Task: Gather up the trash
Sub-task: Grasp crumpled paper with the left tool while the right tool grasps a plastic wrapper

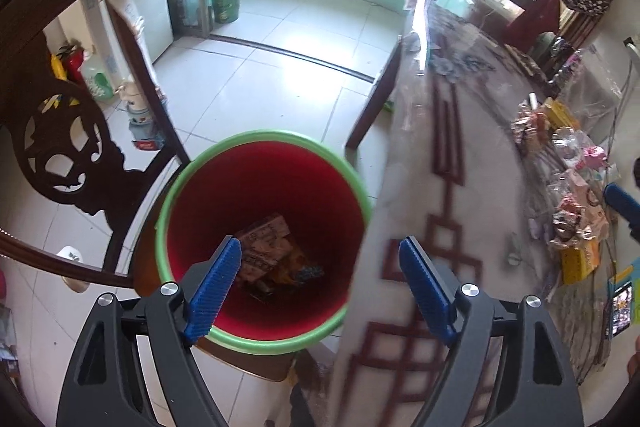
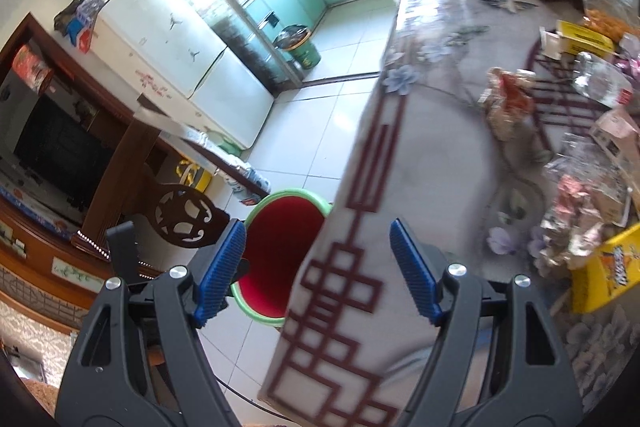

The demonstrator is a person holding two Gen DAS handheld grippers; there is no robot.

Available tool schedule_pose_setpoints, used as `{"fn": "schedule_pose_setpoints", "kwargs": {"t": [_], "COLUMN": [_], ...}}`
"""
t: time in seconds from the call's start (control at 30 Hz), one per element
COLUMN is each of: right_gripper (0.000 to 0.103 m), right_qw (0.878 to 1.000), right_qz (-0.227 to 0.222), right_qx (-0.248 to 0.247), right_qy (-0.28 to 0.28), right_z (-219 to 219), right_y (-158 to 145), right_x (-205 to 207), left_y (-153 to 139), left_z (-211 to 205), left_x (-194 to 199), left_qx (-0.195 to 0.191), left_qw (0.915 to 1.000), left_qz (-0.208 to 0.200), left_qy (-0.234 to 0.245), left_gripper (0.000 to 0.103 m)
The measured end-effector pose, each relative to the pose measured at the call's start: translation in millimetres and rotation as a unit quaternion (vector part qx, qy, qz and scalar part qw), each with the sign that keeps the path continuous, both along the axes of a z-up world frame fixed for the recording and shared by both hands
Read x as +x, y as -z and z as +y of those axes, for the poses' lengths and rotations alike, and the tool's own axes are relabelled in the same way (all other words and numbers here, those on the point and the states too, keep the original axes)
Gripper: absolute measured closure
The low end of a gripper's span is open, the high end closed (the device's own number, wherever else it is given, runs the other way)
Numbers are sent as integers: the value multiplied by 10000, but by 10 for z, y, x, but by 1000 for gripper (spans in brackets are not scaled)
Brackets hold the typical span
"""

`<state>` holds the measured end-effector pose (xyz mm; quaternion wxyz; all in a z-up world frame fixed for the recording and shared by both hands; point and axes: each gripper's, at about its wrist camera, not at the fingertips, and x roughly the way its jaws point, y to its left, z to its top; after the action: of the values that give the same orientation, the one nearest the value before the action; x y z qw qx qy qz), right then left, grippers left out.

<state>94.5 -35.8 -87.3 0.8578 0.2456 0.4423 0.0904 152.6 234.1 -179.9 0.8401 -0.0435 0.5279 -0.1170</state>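
below the left gripper (image 1: 322, 283), at 6 o'clock in the left wrist view, stands the red bin (image 1: 264, 187) with green rim, beside the table edge. inside it lie a crumpled brown printed carton (image 1: 266, 247) and some wrappers: part of the task looks done. left jaws stand wide, nothing between the pads. right gripper (image 2: 318, 267) likewise wide and empty, over the table edge, bin at its 7 o'clock. still uncollected at 3 o'clock on the patterned tablecloth (image 2: 440, 147): a pile of wrappers (image 2: 576, 211), a clear plastic bottle (image 2: 600, 83), a yellow box (image 2: 608, 267), another yellow carton (image 2: 584, 37). judgement: early-to-middle stage; most trash remains on the table, well apart from the bin.
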Motion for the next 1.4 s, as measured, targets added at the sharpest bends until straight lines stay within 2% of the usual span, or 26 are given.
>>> {"fn": "schedule_pose_setpoints", "kwargs": {"t": [0.2, 0.37, 0.47, 0.57, 0.6, 0.67, 0.77, 0.87, 0.93, 1.0, 1.1, 1.17, 1.3, 1.4], "right_gripper": [30, 30, 30, 30, 31, 49, 51, 54, 54, 54, 53, 49, 49, 60], "right_qw": [9992, 9964, 9943, 9930, 9925, 9925, 9934, 9951, 9940, 9865, 9720, 9625, 9499, 9536], "right_qz": [25, 98, 223, 324, 382, 462, 530, 630, 729, 877, 1103, 1233, 1301, 1273], "right_qx": [-89, -167, -420, -415, -411, -403, -380, -471, -802, -1309, -1726, -1942, -2165, -2012], "right_qy": [399, 822, 951, 1052, 1082, 1056, 948, 606, 122, -449, -1148, -1437, -1839, -1843], "right_z": [-432, -1031, -1382, -1765, -1922, -2176, -2448, -2534, -2453, -2317, -2168, -2106, -2011, -2039], "right_y": [0, 34, 108, 207, 246, 295, 361, 474, 571, 679, 871, 989, 1150, 1155], "right_x": [-298, -614, -753, -872, -908, -905, -760, -483, -251, -24, 203, 293, 391, 407], "left_y": [-99, -136, -160, -201, -218, -228, -210, -223, -249, -285, -325, -340, -350, -359], "left_z": [-345, -746, -1023, -1342, -1451, -1627, -1955, -2214, -2333, -2435, -2484, -2487, -2494, -2559], "left_x": [-99, -243, -363, -483, -524, -585, -699, -823, -899, -963, -1030, -1045, -1027, -984], "left_qx": [-107, -122, -118, -112, -72, -96, -156, -143, -129, -128, -159, -166, -211, -200], "left_qw": [9997, 9991, 9990, 9982, 9980, 9981, 9978, 9973, 9969, 9965, 9961, 9967, 9982, 9984], "left_qz": [-48, -65, -41, -16, -63, -75, 19, 19, 3, -5, 21, 23, 62, 47], "left_qy": [214, 397, 424, 593, 621, 611, 637, 724, 774, 825, 872, 794, 563, 525], "left_gripper": [25, 25, 25, 25, 25, 25, 25, 25, 25, 25, 25, 24, 21, 21]}}
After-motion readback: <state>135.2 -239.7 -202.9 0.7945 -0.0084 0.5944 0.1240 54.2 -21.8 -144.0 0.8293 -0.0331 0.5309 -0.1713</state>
